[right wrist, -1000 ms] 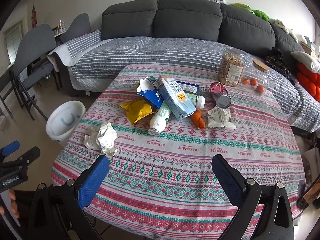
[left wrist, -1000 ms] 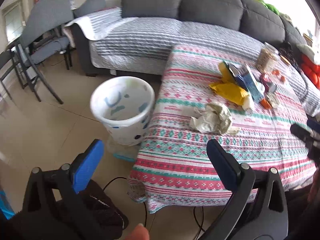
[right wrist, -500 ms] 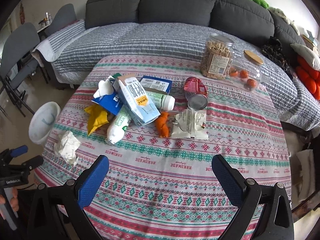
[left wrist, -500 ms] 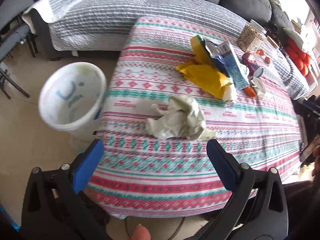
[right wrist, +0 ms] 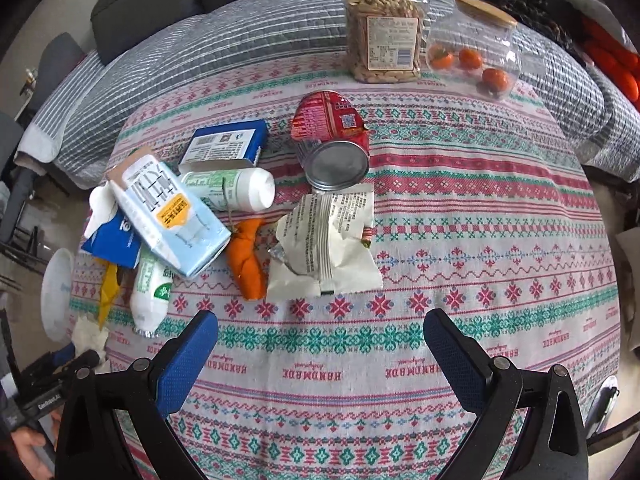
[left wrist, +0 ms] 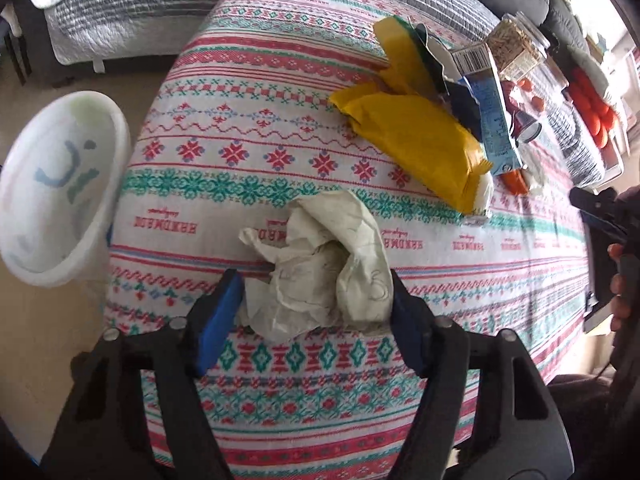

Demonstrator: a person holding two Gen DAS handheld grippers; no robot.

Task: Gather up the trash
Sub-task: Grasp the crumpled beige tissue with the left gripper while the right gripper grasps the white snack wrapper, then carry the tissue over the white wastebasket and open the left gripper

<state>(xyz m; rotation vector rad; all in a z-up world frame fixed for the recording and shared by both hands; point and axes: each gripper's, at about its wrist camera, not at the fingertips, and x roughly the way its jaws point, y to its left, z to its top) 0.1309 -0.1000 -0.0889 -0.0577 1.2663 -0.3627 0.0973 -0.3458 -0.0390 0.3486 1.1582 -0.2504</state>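
A crumpled pale paper ball (left wrist: 320, 256) lies near the table's front left corner. My left gripper (left wrist: 316, 308) points steeply down over it; its jaws are closing, with the blue pads touching the paper on both sides. Beyond it lies a yellow bag (left wrist: 412, 140). My right gripper (right wrist: 320, 344) hangs open over bare tablecloth, just short of a white snack wrapper (right wrist: 328, 248) and an orange wrapper (right wrist: 246, 260). Further trash lies behind: a milk carton (right wrist: 168, 216), a white bottle (right wrist: 232, 190), a blue box (right wrist: 228, 146) and a red can (right wrist: 332, 140).
A white bin (left wrist: 56, 184) stands on the floor off the table's left edge. A nut jar (right wrist: 382, 28) and a jar of small oranges (right wrist: 476, 56) stand at the table's far side. A grey sofa with a striped cover lies beyond.
Both grippers moved forward and tipped down over the table. The left gripper's jaws went from wide open to closing around the crumpled paper. The right gripper stayed open.
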